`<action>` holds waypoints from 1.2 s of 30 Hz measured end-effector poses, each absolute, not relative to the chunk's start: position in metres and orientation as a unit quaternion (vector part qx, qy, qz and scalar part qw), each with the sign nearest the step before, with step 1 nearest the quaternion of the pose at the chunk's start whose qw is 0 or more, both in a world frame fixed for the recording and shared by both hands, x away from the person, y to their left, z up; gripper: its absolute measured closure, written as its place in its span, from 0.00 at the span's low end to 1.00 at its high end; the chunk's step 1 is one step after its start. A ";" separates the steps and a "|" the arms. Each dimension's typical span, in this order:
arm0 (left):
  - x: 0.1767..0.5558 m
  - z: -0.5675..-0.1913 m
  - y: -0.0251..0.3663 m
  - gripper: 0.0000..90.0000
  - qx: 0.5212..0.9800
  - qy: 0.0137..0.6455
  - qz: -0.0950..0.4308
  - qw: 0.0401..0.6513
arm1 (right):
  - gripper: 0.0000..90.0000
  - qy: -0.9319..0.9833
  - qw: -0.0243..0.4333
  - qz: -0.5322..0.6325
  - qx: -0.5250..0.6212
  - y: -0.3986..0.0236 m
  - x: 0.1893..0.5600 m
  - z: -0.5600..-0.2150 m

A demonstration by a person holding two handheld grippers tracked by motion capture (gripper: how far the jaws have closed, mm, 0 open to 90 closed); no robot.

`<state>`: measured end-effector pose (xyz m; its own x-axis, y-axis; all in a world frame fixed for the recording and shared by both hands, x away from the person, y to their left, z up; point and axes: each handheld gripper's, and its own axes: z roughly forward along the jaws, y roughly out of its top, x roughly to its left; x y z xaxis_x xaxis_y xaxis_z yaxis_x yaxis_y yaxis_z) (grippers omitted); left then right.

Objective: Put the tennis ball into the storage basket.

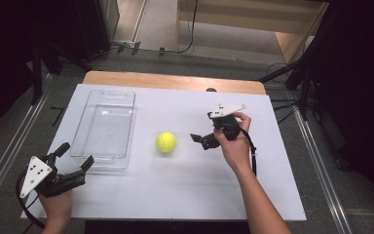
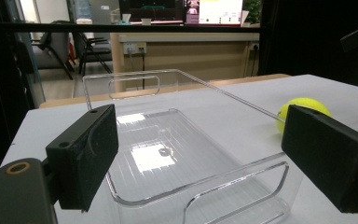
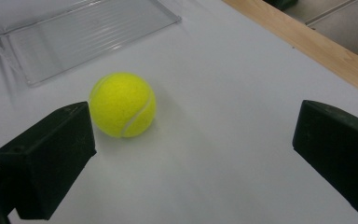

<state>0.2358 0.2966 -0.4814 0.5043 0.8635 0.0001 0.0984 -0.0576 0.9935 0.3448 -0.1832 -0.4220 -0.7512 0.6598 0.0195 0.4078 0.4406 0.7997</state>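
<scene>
both grippers gape, holding nothing; the right gripper sits near the tennis ball, off-centre; an off-centre jaw could roll it away. the left gripper, by the clear plastic tray, could shove it.

Bare white worktop lies open around the yellow tennis ball; the clear plastic tray blocks its left side.
</scene>
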 end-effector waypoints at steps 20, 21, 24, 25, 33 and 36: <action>0.236 -0.481 0.297 0.13 0.647 0.371 0.330 0.578 | 0.00 0.862 0.125 0.389 0.299 -0.157 0.360 -0.422; 0.236 -0.481 0.297 0.13 0.647 0.371 0.330 0.578 | 0.00 0.865 0.123 0.387 0.296 -0.156 0.360 -0.423; 0.236 -0.481 0.297 0.13 0.648 0.371 0.330 0.578 | 0.00 0.868 0.120 0.383 0.294 -0.153 0.362 -0.423; 0.236 -0.481 0.297 0.13 0.648 0.371 0.330 0.578 | 0.00 0.869 0.119 0.380 0.293 -0.151 0.363 -0.423; 0.236 -0.481 0.297 0.13 0.647 0.371 0.330 0.578 | 0.00 0.878 0.110 0.368 0.285 -0.141 0.367 -0.426; 0.236 -0.481 0.297 0.13 0.648 0.371 0.329 0.578 | 0.00 0.882 0.107 0.364 0.279 -0.138 0.369 -0.427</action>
<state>0.2359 0.2970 -0.4812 0.5080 0.8614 -0.0020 0.0992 -0.0562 0.9935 0.3692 -0.1377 -0.4274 -0.8216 0.5699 0.0140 0.4142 0.5799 0.7016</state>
